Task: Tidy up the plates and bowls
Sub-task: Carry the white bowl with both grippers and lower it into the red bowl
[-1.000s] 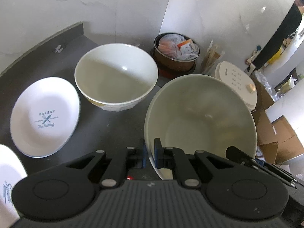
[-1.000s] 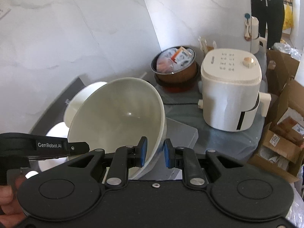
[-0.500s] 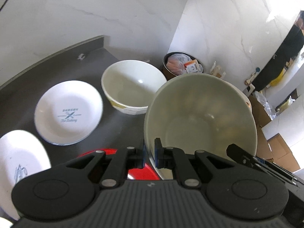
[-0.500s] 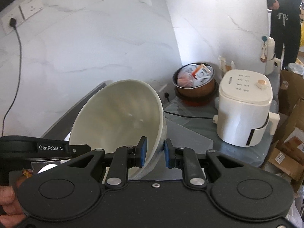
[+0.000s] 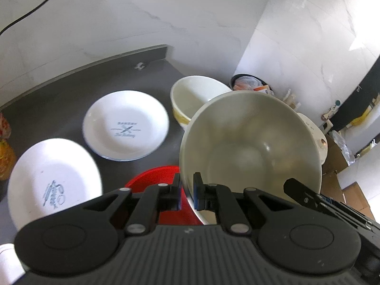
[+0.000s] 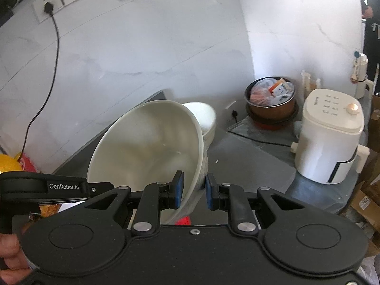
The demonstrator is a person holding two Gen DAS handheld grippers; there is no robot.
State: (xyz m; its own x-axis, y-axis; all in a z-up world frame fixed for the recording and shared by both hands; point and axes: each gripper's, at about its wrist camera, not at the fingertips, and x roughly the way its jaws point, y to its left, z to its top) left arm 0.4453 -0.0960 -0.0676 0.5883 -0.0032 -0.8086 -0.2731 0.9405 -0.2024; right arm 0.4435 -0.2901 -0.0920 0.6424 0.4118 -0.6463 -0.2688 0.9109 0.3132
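Observation:
A large off-white bowl (image 5: pixel 249 147) hangs tilted above the dark counter (image 5: pixel 59 95). My left gripper (image 5: pixel 187 190) is shut on its near rim. My right gripper (image 6: pixel 192 188) clamps the opposite rim of the same bowl (image 6: pixel 147 147), one pad inside and one outside. Behind it a second white bowl (image 5: pixel 192 95) stands on the counter. Left of that lie a white plate printed "Bakery" (image 5: pixel 125 125) and another white plate (image 5: pixel 52 180). A red dish (image 5: pixel 156 175) sits partly hidden under the held bowl.
A white air fryer (image 6: pixel 330 142) and a brown pot of packets (image 6: pixel 270 102) stand on a lower surface to the right, with cardboard boxes (image 6: pixel 365 197) beyond. A person (image 6: pixel 370 23) stands far right. A plugged cable (image 6: pixel 49 7) hangs on the marble wall.
Both grippers have risen and drawn back with the large bowl. The counter bowl and plates now look farther off, and the red dish has come into view beneath.

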